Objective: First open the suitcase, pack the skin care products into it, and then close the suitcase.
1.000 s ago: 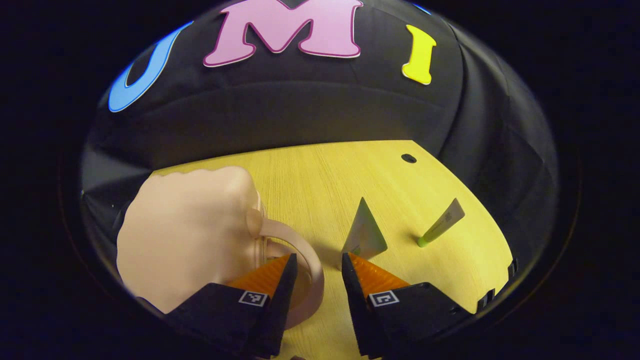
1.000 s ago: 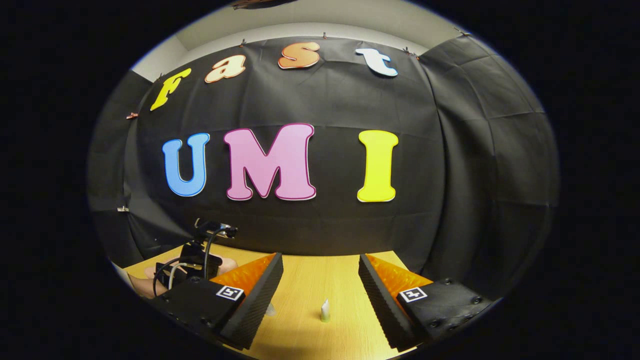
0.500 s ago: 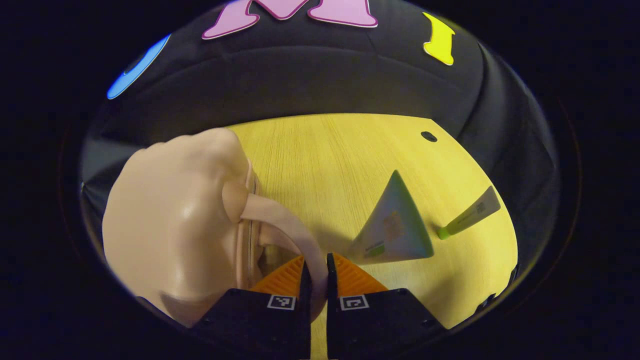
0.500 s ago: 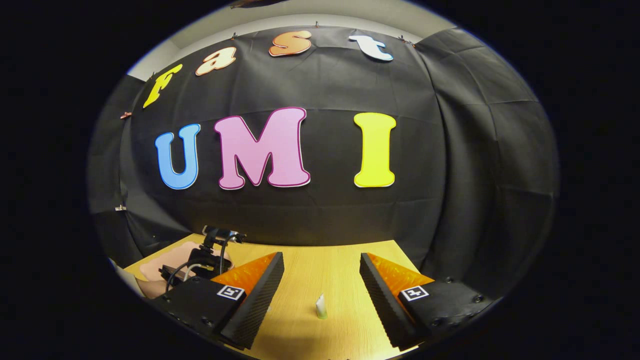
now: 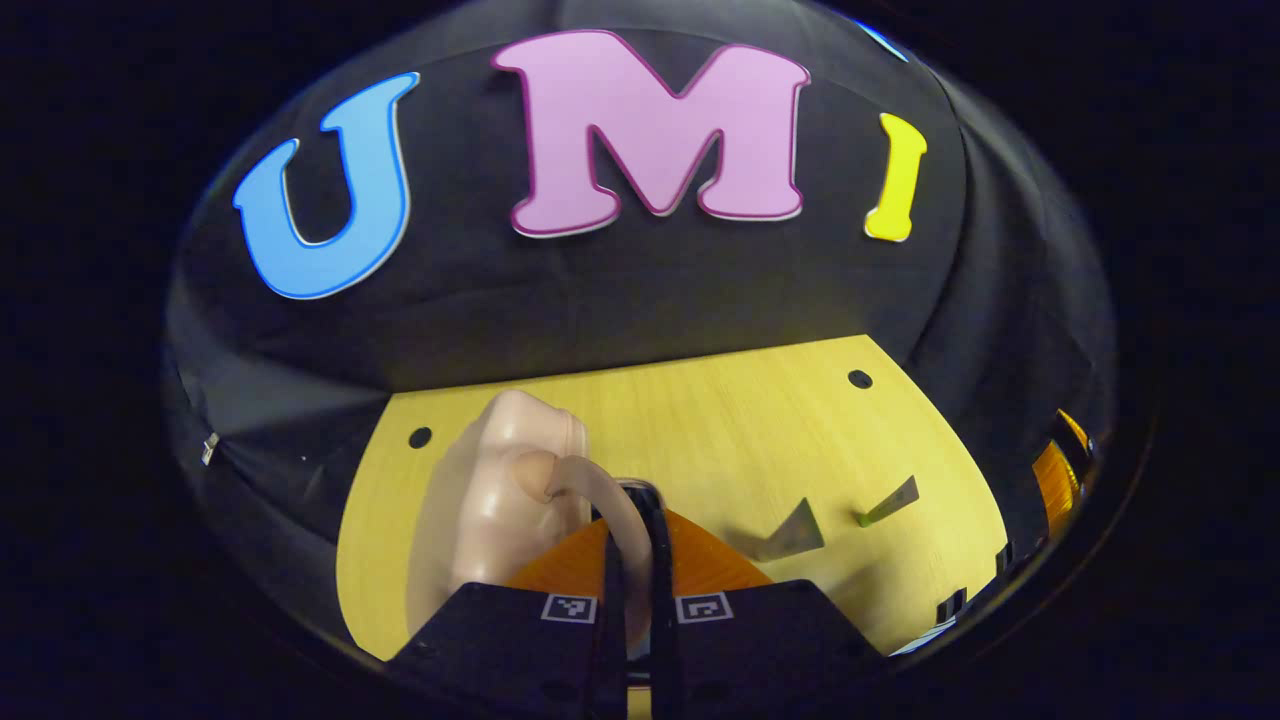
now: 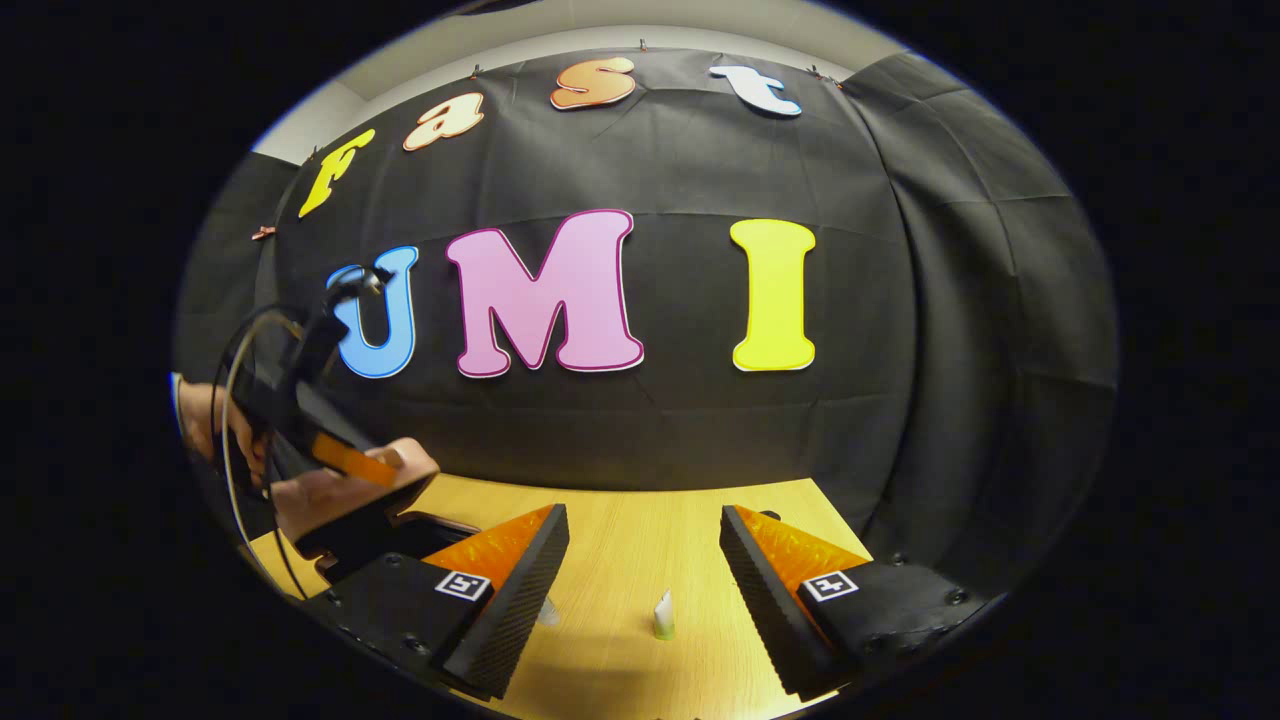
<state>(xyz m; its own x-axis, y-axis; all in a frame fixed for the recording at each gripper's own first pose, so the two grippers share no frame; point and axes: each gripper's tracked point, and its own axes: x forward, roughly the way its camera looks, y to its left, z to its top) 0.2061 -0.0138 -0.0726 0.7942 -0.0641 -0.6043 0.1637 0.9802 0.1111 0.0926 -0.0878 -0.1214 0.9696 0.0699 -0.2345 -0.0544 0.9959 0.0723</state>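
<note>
In the left gripper view, the left gripper (image 5: 632, 530) is closed tight on the curved handle (image 5: 600, 495) of a small peach-pink suitcase (image 5: 495, 510), both fingers pressing the handle strap between them. The suitcase hangs from the handle with its shell to the left of the fingers, above the yellow wood counter (image 5: 720, 420); whether its underside touches the counter cannot be told. Its two shells are together, so it is not yet open. To the right on the counter lie two skin care products: a flat grey-white tube (image 5: 790, 535) and, beyond it, a slimmer tube with a green cap (image 5: 888, 503), apart from each other and from the suitcase. In the right gripper view, the right gripper (image 6: 640, 560) hangs over the counter (image 6: 640, 520) with its fingers spread wide and nothing between them. The green-capped tube (image 6: 663, 615) sits on the counter ahead of it. At far left a hand (image 6: 215, 425) holds the other gripper raised, with the suitcase (image 6: 345, 485) beneath it.
</note>
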